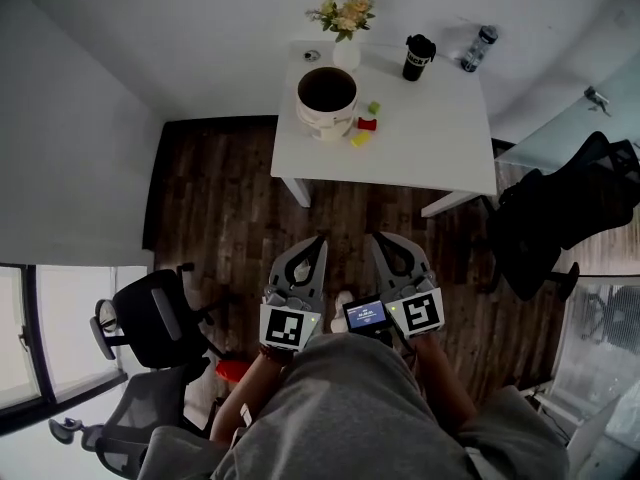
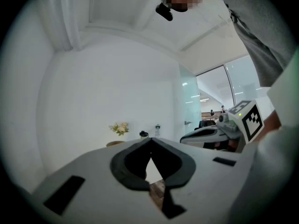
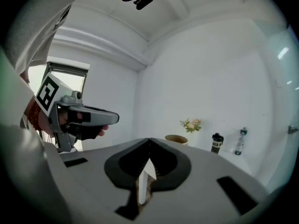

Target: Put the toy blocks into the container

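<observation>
Blocks: three small ones, green (image 1: pixel 374 108), red (image 1: pixel 367 123), yellow (image 1: pixel 360 139), in a short diagonal row on the table, green farthest, yellow nearest. Red and yellow sit just beside the container's right wall; green is a bit farther right. None is inside.

Container (image 1: pixel 322 124): round cream bucket with a dark interior, upright, on the table's left half. Can't tell if anything is in it.

Table (image 1: pixel 430 133): white, square, against the far white wall. Along its far edge sit flowers (image 1: pixel 343 13) behind the container, a black cup (image 1: pixel 418 57) at the middle and a bottle (image 1: pixel 478 48) at the right corner.

Room: dark wood floor (image 1: pixel 230 198), white walls, a window at near left and glass panels at right. An office chair (image 1: pixel 150 318) stands near left, a black chair (image 1: pixel 560 208) to the right of the table.

Left gripper (image 1: pixel 321 238) and right gripper (image 1: pixel 378 238) are side by side close to the person's body, over the floor, tips pointing at the table. Both are well apart from the blocks and the container. Their own views show each pair of jaws closed tip to tip with nothing between them. A small screen (image 1: pixel 366 314) sits between the two grippers.
</observation>
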`<state>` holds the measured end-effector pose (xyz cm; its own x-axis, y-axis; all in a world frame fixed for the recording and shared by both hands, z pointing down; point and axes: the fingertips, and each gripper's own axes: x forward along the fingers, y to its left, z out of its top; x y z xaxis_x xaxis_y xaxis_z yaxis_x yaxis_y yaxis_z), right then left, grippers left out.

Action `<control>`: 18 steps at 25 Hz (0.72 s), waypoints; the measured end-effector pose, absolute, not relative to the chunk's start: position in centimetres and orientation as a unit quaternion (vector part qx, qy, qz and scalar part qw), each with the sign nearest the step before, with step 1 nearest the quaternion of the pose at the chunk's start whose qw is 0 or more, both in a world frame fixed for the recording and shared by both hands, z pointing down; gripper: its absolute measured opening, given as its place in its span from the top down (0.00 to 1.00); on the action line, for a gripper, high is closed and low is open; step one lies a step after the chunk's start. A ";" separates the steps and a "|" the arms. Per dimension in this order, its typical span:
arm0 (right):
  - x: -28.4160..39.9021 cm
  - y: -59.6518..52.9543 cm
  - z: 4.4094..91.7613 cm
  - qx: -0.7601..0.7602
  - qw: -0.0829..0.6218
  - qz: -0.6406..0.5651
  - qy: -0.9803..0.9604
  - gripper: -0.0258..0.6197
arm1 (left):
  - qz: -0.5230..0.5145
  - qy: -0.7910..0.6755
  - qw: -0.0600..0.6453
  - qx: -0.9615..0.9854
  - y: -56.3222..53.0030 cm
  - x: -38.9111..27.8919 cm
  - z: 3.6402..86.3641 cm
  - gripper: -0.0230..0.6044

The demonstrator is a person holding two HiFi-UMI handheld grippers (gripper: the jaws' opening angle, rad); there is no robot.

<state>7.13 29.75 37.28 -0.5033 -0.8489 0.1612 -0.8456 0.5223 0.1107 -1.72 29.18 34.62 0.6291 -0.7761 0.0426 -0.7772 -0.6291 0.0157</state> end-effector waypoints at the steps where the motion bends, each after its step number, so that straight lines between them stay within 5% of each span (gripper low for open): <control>1: 7.1 28.5 37.3 0.494 0.100 -0.007 -0.864 0.96 | 0.015 -0.426 0.015 0.904 27.9 -1.8 34.8 0.95; 11: 6.8 15.4 35.5 0.558 0.149 -0.017 -0.816 0.96 | 0.034 -0.324 -0.045 0.944 15.3 -3.4 34.2 0.95; 18: 8.9 9.2 38.5 0.592 0.175 0.034 -0.786 0.95 | 0.049 -0.305 0.005 0.951 8.3 -3.8 36.8 0.95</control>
<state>8.87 9.20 38.54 -0.2378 -0.9188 0.3150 -0.9424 0.2968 0.1542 -3.79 8.34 36.83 0.8098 -0.5789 0.0953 -0.5799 -0.8145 -0.0201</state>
